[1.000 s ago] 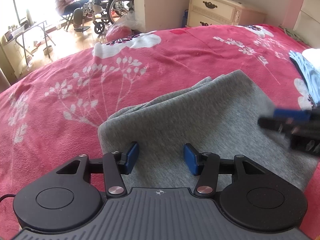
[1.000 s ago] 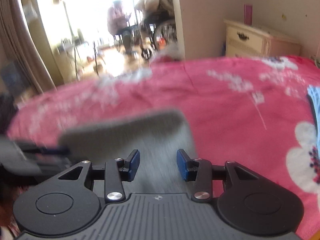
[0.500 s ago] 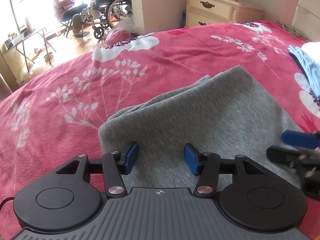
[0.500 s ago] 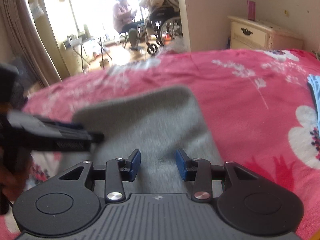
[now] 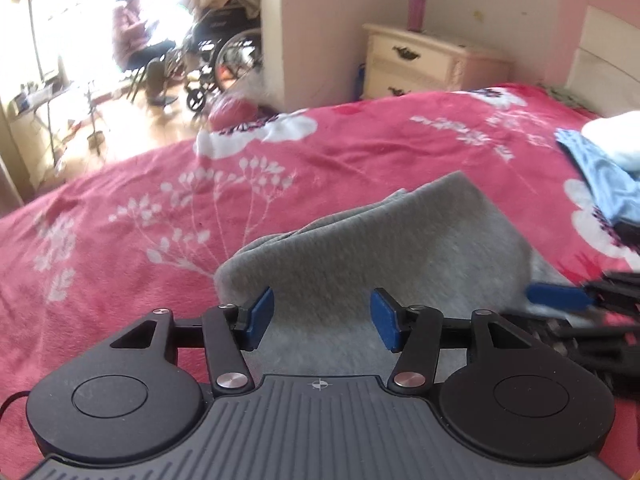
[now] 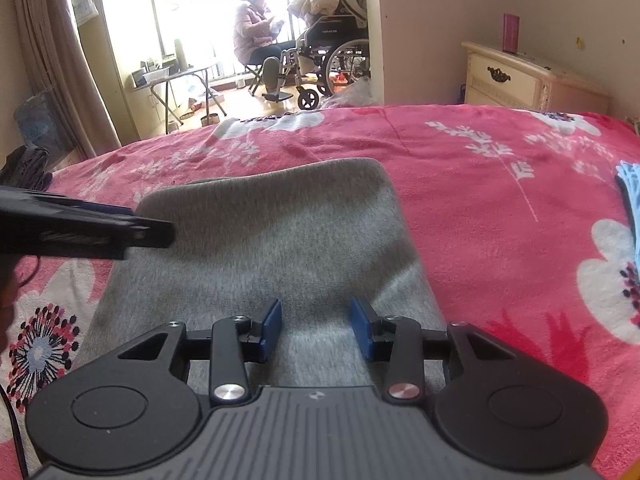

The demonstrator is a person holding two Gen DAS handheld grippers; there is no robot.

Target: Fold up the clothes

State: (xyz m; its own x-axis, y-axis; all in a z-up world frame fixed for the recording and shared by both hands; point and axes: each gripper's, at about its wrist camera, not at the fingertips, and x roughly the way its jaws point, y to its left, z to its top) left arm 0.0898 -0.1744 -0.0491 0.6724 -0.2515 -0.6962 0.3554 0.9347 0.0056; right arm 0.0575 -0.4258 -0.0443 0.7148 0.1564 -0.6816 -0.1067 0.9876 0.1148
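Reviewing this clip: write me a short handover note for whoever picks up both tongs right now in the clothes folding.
Left tongs: jaws opening, nothing gripped; they hover over the near left part of the grey garment.
Right tongs: open, empty, over the garment's near right part.
Things: the grey garment lies folded into a compact block on the pink floral blanket. Light blue clothes sit at the bed's right side, a white item partly on top.
Done: the grey piece looks folded at least once, its layered edges showing on the left.
Left: probably one more fold or a tidy-up, then move it to the pile. Whether other clothes wait is not visible.
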